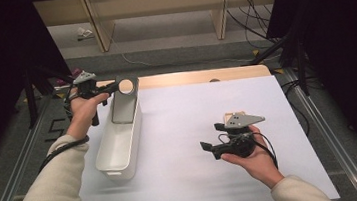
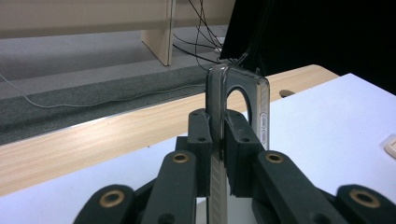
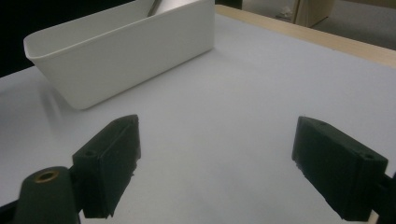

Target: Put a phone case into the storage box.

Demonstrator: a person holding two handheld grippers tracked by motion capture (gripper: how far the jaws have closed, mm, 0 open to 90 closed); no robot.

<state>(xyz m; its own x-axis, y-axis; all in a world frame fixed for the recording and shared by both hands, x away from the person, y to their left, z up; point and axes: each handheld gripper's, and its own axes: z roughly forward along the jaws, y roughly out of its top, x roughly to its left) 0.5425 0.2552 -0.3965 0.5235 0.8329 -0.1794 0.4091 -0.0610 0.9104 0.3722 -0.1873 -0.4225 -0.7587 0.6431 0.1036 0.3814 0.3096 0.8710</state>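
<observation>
A smoky clear phone case with a round camera hole is held upright over the far end of a long white bin; its lower end dips inside the bin. My left gripper is shut on the case's upper edge. In the left gripper view the case stands edge-on, pinched between the jaws of the left gripper. My right gripper hovers open over the white mat, right of the bin. In the right gripper view the right gripper has nothing between its jaws, and the bin lies ahead.
A white mat covers the table, with a wooden strip along its far edge. A small beige object lies on the mat just behind my right gripper. Dark stands and cables flank the table.
</observation>
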